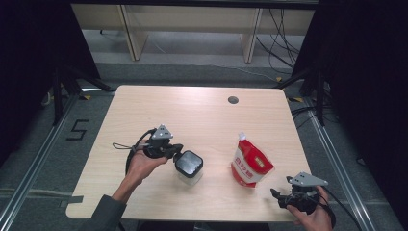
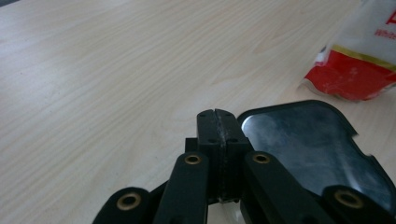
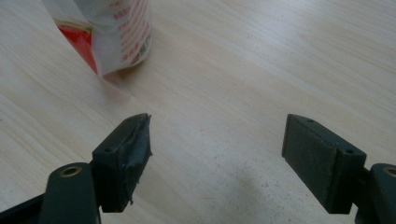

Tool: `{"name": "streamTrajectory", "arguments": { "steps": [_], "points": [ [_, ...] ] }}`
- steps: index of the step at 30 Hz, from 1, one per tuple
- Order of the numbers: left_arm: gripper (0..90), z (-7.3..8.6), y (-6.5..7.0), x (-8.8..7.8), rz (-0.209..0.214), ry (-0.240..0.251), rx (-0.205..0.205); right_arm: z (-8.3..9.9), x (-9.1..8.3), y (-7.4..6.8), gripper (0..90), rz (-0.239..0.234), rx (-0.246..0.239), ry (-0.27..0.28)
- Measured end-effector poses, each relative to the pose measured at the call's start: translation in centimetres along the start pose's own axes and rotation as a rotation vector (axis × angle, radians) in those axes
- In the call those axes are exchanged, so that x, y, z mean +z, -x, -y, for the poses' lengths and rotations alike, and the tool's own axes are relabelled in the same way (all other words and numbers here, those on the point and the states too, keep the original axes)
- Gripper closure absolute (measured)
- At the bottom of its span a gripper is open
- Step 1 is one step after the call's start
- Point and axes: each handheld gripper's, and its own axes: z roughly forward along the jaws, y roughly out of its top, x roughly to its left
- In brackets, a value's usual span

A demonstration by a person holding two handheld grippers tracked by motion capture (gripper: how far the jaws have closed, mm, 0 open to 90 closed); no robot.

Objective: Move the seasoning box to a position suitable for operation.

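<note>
Showing left gripper (image 2: 218, 122) shut, beside jar lid (image 2: 308, 140)

We read a black "5" (image 1: 77, 130) marked on the grey floor, at 9 o'clock from the table (image 1: 192, 110). The red-and-white pouch (image 1: 250, 165), at 4 o'clock on the table, carries white characters on its red front in the high view, too small to make out. In the left gripper view the pouch (image 2: 359, 60) shows red letters starting "Whit", cut off. In the right gripper view its side print (image 3: 128, 32) is red and blurred, unreadable.
</note>
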Motion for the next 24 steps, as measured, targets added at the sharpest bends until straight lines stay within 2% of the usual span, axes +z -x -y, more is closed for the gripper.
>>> {"name": "streamTrajectory", "arguments": {
  "steps": [1, 2, 3, 5, 6, 7, 8, 9, 10, 11, 12, 13, 14, 15, 17, 18, 19, 20, 21, 23, 24],
  "points": [
    [88.8, 0.2, 0.1, -0.2, -0.003, 0.000, -0.017, 0.0, 0.0, 0.1, 24.5, -0.002, -0.014, 0.001],
    [88.7, 0.4, 0.0, -0.5, 0.004, -0.002, -0.010, 0.0, 0.0, 0.1, 24.5, -0.003, -0.020, 0.007],
    [88.7, 0.6, 0.1, -0.7, 0.003, -0.004, -0.024, 0.0, 0.0, -0.1, 24.5, 0.001, 0.008, 0.000],
    [88.0, 0.8, 0.0, -1.0, 0.011, -0.004, -0.020, 0.0, 0.1, 0.0, 24.5, -0.002, -0.005, 0.006],
    [86.2, 1.2, 0.0, -1.5, 0.036, 0.007, -0.059, 0.0, 0.0, 0.0, 24.5, -0.002, -0.013, -0.007],
    [84.7, 1.2, 0.0, -1.5, 0.036, 0.007, -0.059, 0.0, 0.0, 0.0, 24.5, -0.002, -0.013, -0.007],
    [84.7, 1.6, -0.2, -1.7, 0.061, 0.050, -0.098, 0.0, 0.0, 0.1, 24.5, -0.002, -0.023, -0.004],
    [81.7, 1.9, -0.4, -2.0, 0.072, 0.069, -0.106, -0.1, 0.0, -0.1, 24.2, -0.006, -0.007, 0.001],
    [79.2, 2.2, -0.6, -2.3, 0.085, 0.098, -0.120, -0.1, 0.0, 0.0, 24.2, -0.004, -0.021, 0.006],
    [74.0, 2.7, -1.0, -2.8, 0.095, 0.121, -0.156, -0.1, 0.0, 0.0, 24.2, -0.010, -0.022, 0.007],
    [72.5, 3.0, -1.2, -3.2, 0.079, 0.136, -0.166, -0.1, 0.1, 0.0, 24.2, -0.020, -0.014, 0.022],
    [70.3, 3.4, -1.5, -3.4, 0.080, 0.166, -0.167, -0.1, -0.1, -0.2, 24.2, -0.035, 0.012, 0.007],
    [68.8, 3.8, -1.8, -3.8, 0.065, 0.152, -0.172, -0.1, -0.1, -0.1, 24.2, -0.028, -0.012, 0.014],
    [66.2, 4.2, -2.0, -4.0, 0.059, 0.157, -0.168, -0.1, -0.1, -0.1, 24.2, -0.014, -0.021, 0.019],
    [61.9, 4.7, -2.1, -4.1, 0.065, 0.173, -0.158, -0.2, -0.2, -0.1, 24.2, -0.022, -0.023, 0.019],
    [59.3, 5.6, -2.2, -4.1, 0.082, 0.178, -0.117, -0.2, -0.4, -0.5, 24.2, -0.037, 0.033, -0.002],
    [58.0, 5.6, -2.2, -4.1, 0.082, 0.178, -0.117, -0.2, -0.4, -0.5, 24.2, -0.037, 0.033, -0.002],
    [56.4, 6.3, -2.1, -4.0, 0.080, 0.151, -0.073, -0.1, -0.2, -0.4, 24.0, -0.032, -0.001, 0.017],
    [55.5, 6.3, -2.1, -4.0, 0.080, 0.151, -0.073, -0.1, -0.2, -0.4, 24.0, -0.032, -0.001, 0.017],
    [54.7, 7.0, -2.1, -3.5, 0.079, 0.152, -0.020, -0.1, -0.2, -0.4, 23.9, -0.031, -0.010, 0.024],
    [54.5, 7.0, -2.1, -3.5, 0.079, 0.152, -0.020, -0.1, -0.2, -0.4, 23.9, -0.031, -0.010, 0.024]
  ]
}}
